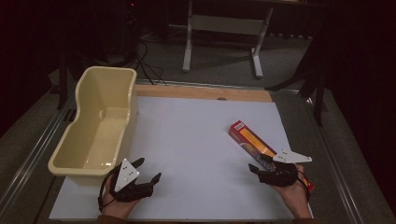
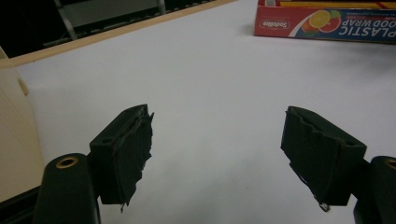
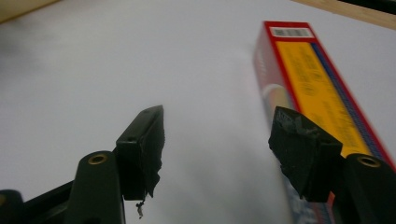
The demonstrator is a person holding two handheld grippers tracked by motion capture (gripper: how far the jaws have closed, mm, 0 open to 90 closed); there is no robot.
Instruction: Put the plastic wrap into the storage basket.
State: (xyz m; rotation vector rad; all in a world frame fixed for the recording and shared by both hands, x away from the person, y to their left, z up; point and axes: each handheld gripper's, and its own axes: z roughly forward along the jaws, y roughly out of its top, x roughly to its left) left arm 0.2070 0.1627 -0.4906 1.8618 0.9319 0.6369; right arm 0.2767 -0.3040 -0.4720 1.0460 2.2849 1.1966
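Observation:
A long red and yellow plastic wrap box (image 1: 250, 142) lies flat on the white sheet at the right. In the left gripper view the box (image 2: 327, 21) is far off at the top right. My right gripper (image 1: 256, 170) is open at the box's near end; in the right gripper view its jaws (image 3: 217, 140) stand apart, with the box (image 3: 313, 79) running alongside the right jaw. My left gripper (image 1: 148, 170) is open near the front left, with nothing between its jaws (image 2: 217, 140). A cream plastic tub (image 1: 93, 121) stands empty at the left.
The white sheet (image 1: 187, 140) covers the table, with a wooden strip (image 1: 201, 92) along its far edge. Metal rails run down both sides. A desk frame (image 1: 224, 32) and cables stand on the floor beyond.

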